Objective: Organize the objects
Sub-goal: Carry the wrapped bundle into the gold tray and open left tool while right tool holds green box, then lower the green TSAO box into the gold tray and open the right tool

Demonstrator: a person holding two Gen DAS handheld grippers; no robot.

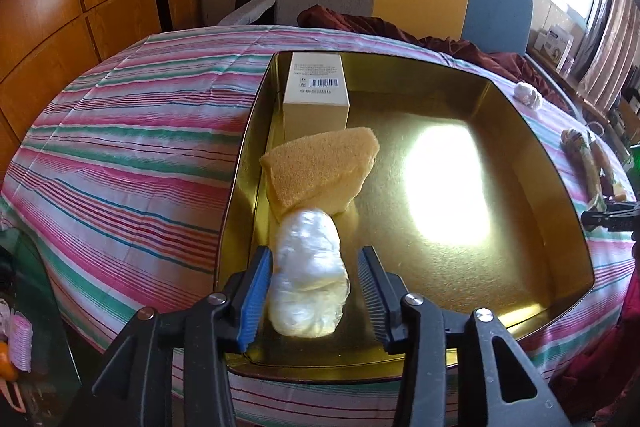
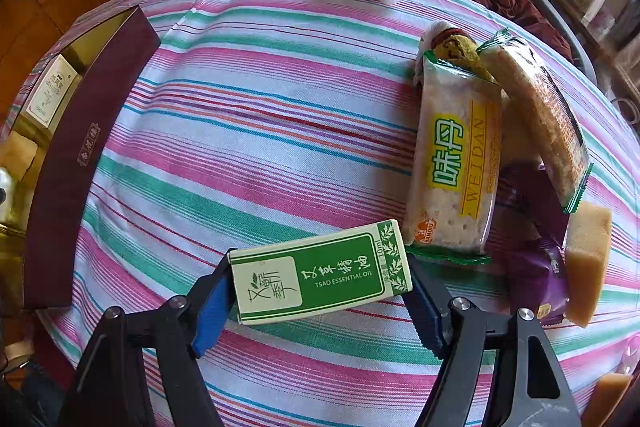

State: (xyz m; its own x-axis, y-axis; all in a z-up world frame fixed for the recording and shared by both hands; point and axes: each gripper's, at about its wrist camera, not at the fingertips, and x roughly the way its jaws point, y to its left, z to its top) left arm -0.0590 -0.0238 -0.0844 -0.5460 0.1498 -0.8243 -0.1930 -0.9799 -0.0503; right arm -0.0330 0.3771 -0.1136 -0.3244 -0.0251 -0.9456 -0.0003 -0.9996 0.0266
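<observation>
Broadly, the striped tablecloth [image 2: 256,131] is covering the whole table, and the gold-lined tin [image 1: 532,155] is sitting on its left part, serving as the collecting place for loose items. Along the tin's left wall a row is forming: a cream carton [image 1: 316,95] is standing at the far end, a yellow sponge [image 1: 320,171] is leaning just nearer, and a plastic-wrapped white bundle [image 1: 308,271] is lying nearest, touching the sponge. That tight lining-up is probably leaving the floor to the right free for what remains. The left gripper [image 1: 316,299] is straddling the bundle with its jaws apart; the left pad looks to be brushing it, the right one standing clear, so it seems released rather than gripped. On the right part of the table, snack packets [image 2: 456,163] are waiting in a heap. The right gripper [image 2: 320,303] is clamping the green essential oil box [image 2: 320,273] end to end, near that heap and well apart from the tin.
</observation>
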